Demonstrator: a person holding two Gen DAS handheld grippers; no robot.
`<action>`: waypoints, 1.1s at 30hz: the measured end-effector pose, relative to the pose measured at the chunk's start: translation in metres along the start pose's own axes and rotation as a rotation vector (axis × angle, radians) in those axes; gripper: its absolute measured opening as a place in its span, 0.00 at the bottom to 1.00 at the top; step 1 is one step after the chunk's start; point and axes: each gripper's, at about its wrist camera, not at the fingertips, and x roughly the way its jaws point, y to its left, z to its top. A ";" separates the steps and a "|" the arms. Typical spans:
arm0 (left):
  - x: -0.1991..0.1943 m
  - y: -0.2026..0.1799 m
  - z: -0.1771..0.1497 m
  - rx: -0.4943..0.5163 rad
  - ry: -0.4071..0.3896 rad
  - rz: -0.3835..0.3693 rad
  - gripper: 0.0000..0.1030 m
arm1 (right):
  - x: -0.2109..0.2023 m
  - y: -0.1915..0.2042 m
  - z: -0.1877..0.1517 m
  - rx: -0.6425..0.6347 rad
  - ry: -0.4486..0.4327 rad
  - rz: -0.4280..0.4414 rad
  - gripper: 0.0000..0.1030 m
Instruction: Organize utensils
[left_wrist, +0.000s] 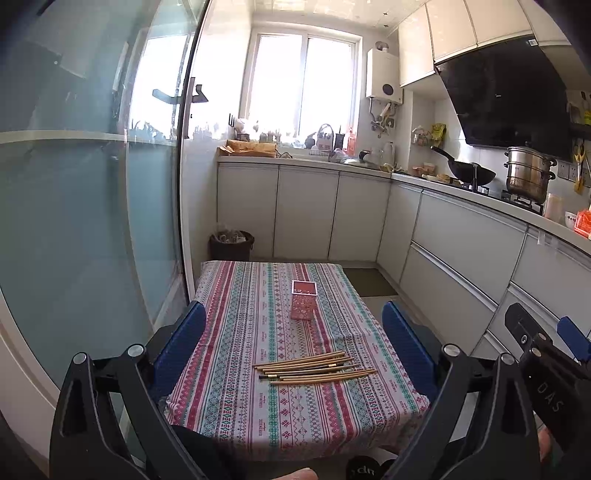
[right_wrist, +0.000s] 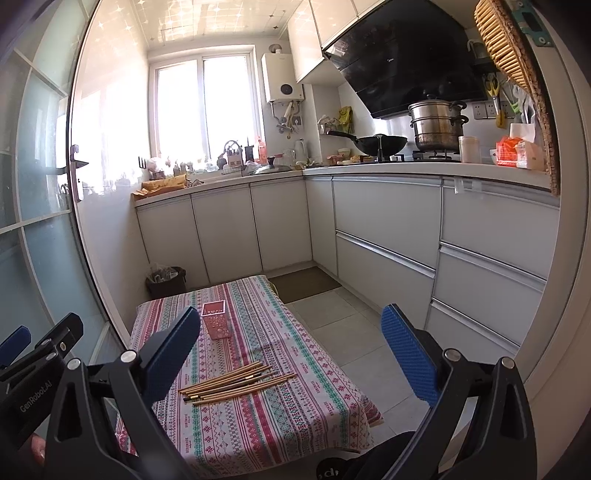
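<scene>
Several wooden chopsticks (left_wrist: 314, 367) lie loosely fanned on the striped tablecloth (left_wrist: 236, 406), near a pink perforated holder (left_wrist: 303, 300) standing upright. Left gripper (left_wrist: 295, 347) and right gripper (right_wrist: 295, 354): jaws apart, empty.

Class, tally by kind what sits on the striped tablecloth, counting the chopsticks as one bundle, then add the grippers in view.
pink holder: 1
chopstick bundle: 1
grippers: 2, the left gripper and the right gripper
Total: 4

chopsticks (left_wrist: 314, 368): loose flat pile, near edge | pink holder (left_wrist: 303, 299): upright, apart
</scene>
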 end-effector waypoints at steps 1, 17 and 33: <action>0.000 -0.001 0.000 0.001 0.001 -0.001 0.89 | 0.000 0.000 0.000 0.001 0.000 0.000 0.93; -0.001 0.000 -0.001 0.005 -0.003 -0.003 0.91 | -0.001 0.000 -0.001 0.005 0.001 0.004 0.93; -0.002 -0.001 -0.002 0.005 -0.003 -0.004 0.91 | -0.001 -0.001 0.000 0.006 0.001 0.007 0.93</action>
